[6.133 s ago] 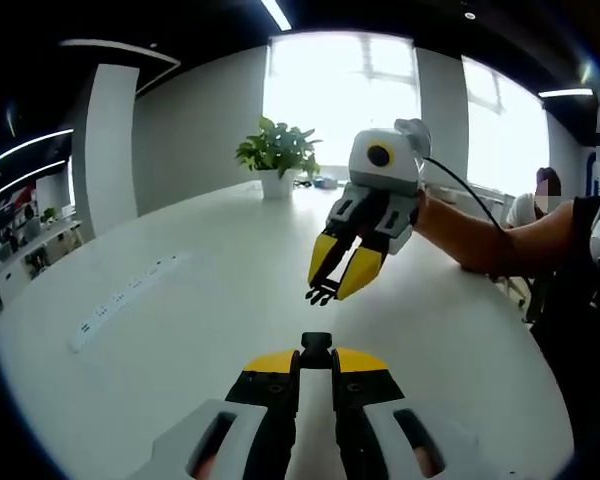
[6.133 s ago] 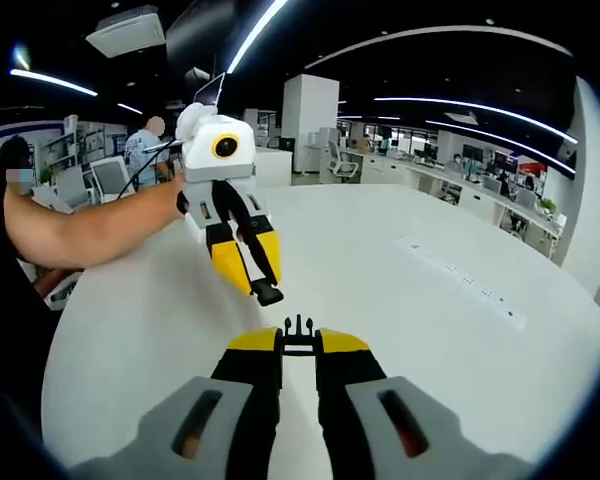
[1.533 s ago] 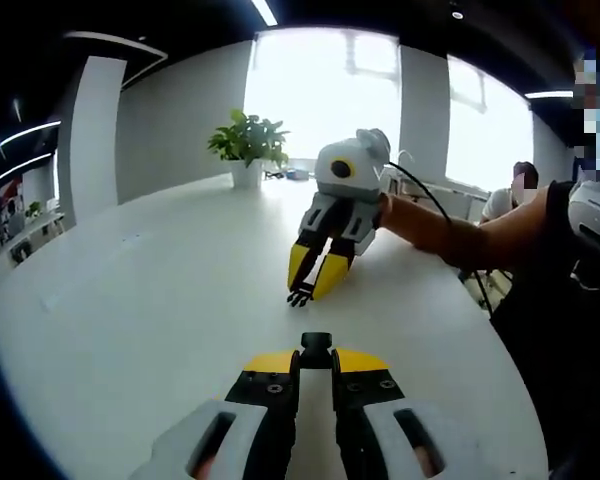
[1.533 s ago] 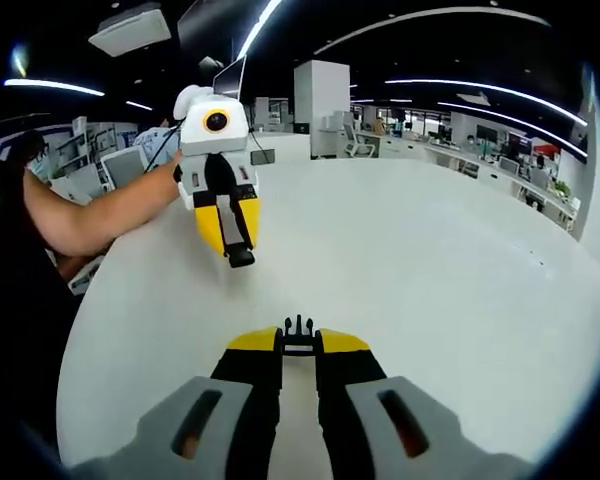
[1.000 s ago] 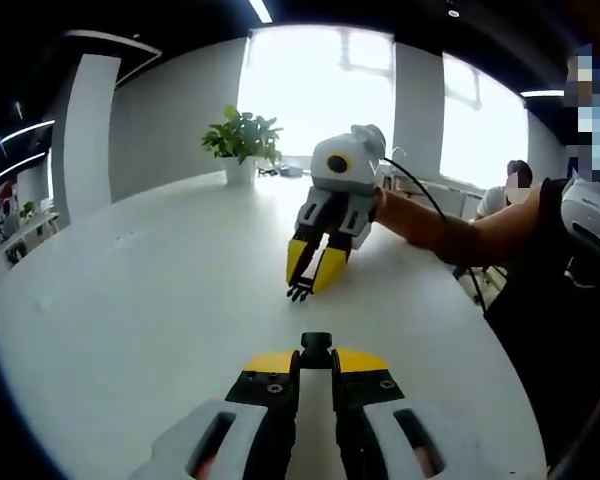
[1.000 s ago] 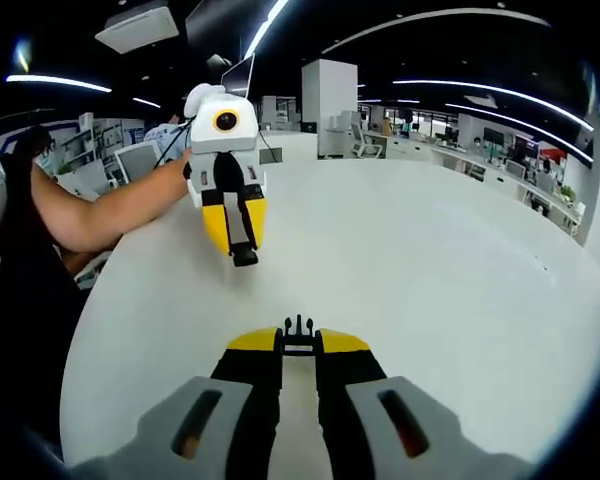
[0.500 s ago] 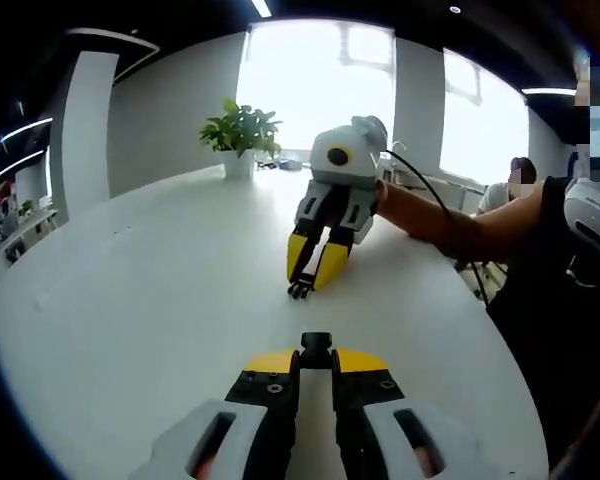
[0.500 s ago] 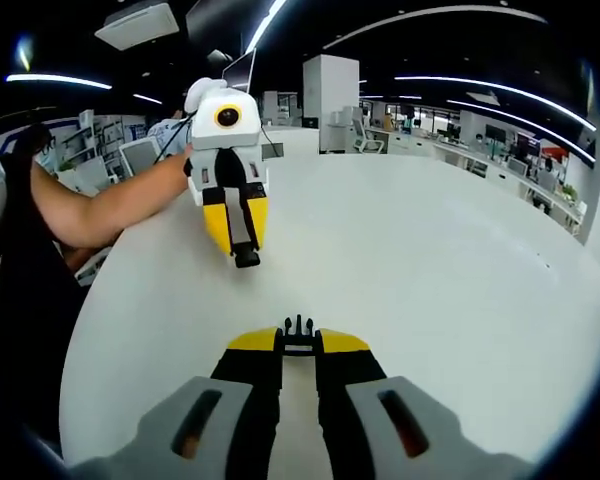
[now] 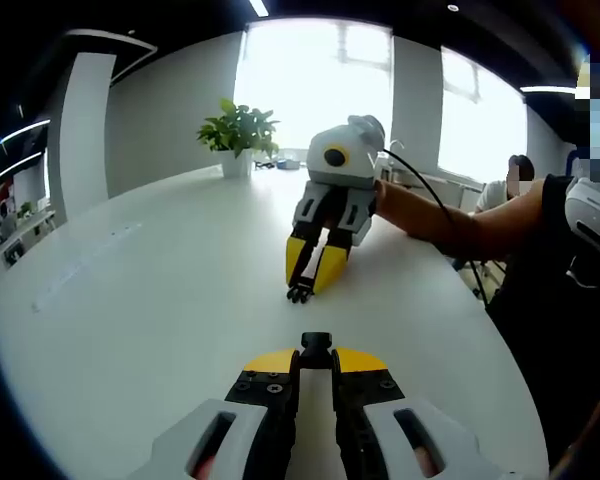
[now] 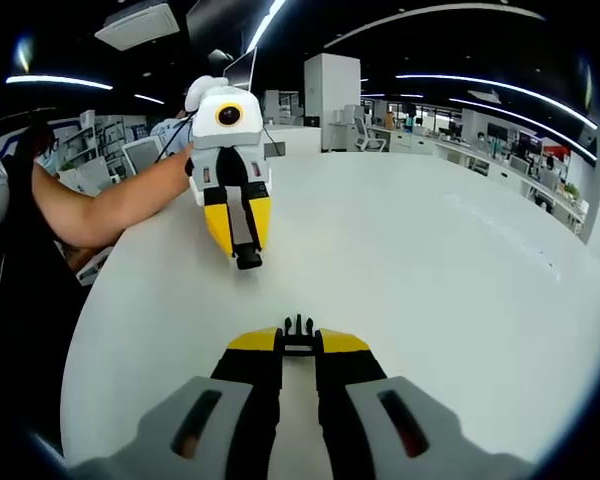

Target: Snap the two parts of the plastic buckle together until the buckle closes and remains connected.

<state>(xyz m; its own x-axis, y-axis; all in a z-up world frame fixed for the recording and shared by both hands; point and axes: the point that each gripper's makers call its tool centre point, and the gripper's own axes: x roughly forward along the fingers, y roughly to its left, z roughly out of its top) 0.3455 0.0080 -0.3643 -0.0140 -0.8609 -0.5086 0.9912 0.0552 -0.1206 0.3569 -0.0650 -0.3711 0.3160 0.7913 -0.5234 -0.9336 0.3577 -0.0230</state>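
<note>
The black socket half of the buckle sticks out between the yellow tips of my left gripper, which is shut on it. The pronged half is held the same way in my right gripper, prongs pointing forward. The two grippers face each other low over the white table with a clear gap between the halves. In the left gripper view the right gripper holds the pronged half ahead. In the right gripper view the left gripper carries the socket half.
A potted plant stands at the table's far end. A flat power strip lies along the left side, also visible as the power strip. The person's forearm reaches in from the right; another person sits behind.
Since six seconds ago both grippers have come lower over the table and line up more squarely. Over the last second they barely move; both stay shut on their halves.
</note>
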